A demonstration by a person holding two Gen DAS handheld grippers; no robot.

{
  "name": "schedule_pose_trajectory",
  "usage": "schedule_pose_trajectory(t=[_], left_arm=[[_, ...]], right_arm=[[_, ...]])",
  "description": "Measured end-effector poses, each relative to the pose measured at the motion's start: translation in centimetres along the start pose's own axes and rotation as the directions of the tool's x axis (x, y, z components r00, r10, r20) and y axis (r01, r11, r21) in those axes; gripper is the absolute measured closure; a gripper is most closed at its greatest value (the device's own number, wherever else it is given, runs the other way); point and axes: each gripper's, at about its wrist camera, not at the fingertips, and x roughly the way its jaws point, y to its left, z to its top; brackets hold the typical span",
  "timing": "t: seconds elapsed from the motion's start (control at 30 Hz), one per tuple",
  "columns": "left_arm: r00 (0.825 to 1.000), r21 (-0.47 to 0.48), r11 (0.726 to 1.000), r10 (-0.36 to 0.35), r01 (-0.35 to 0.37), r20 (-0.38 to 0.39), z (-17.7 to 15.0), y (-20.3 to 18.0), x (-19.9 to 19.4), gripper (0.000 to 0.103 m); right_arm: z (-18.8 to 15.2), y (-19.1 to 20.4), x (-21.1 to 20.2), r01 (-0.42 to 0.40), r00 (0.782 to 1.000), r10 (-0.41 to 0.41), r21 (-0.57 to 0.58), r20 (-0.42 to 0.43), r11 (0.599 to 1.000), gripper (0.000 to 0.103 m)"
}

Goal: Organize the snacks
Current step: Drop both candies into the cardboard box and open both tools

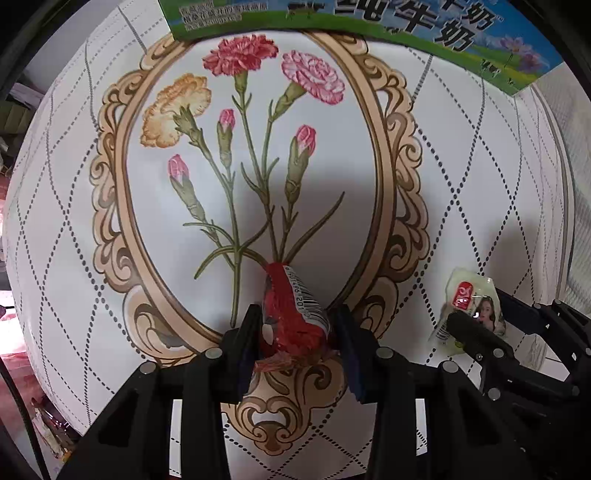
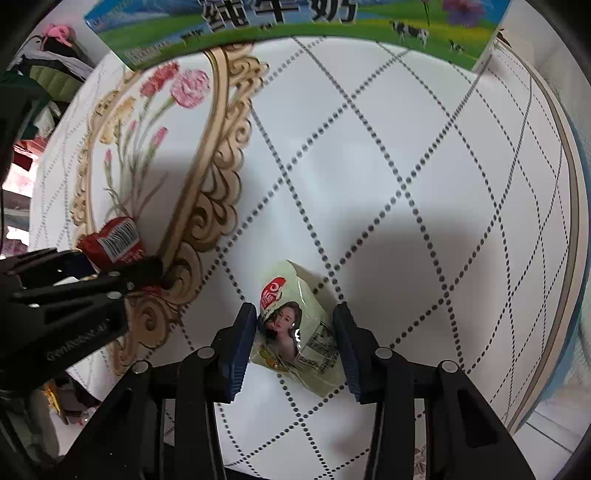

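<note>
My left gripper (image 1: pixel 295 325) is shut on a red snack packet (image 1: pixel 291 314) with a barcode, held just above the white floral tablecloth (image 1: pixel 461 192). In the right wrist view the left gripper (image 2: pixel 122 264) and the red packet (image 2: pixel 112 240) appear at the left. My right gripper (image 2: pixel 295 332) is shut on a pale green snack packet (image 2: pixel 295 332) printed with a woman's face. That packet (image 1: pixel 469 299) and the right gripper (image 1: pixel 476 321) show at the right of the left wrist view.
A green and blue milk carton box (image 1: pixel 369 26) stands at the far edge of the table, also in the right wrist view (image 2: pixel 295 26). The tablecloth carries a carnation print in an ornate oval frame (image 1: pixel 118 206). Clutter lies beyond the table's left edge.
</note>
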Motion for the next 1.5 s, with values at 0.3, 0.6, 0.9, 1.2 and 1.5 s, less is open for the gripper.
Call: schedule_pose_trajectory(t=[0.3, 0.6, 0.9, 1.2, 1.5], left_arm=[[0.997, 0.011, 0.999, -0.037, 0.036, 0.07, 1.0, -1.1, -4.2, 0.066], [0.964, 0.016, 0.984, -0.178, 0.179, 0.2, 5.4, -1.9, -12.6, 0.066], [0.933, 0.062, 0.974, -0.226, 0.218, 0.281, 14.9, -2.3, -18.6, 0.066], [0.961, 0.018, 0.97, -0.243, 0.243, 0.131, 24.5, -2.3, -13.9, 0.066], [0.972, -0.04, 0.972, -0.234, 0.233, -0.02, 27.7, -2.0, -8.3, 0.032]], right_arm=[[1.2, 0.0, -3.4, -0.045, 0.998, 0.045, 0.002, 0.044, 0.999, 0.06], [4.2, -4.1, -11.9, -0.115, 0.977, 0.11, 0.014, 0.183, 0.993, 0.06], [12.2, -5.9, -17.2, -0.162, 0.927, 0.142, 0.03, 0.348, 0.986, 0.06], [22.4, -8.0, -13.0, -0.145, 0.945, 0.117, 0.073, 0.305, 0.987, 0.06], [25.7, -10.1, -6.0, -0.176, 0.98, 0.159, 0.143, 0.117, 0.974, 0.027]])
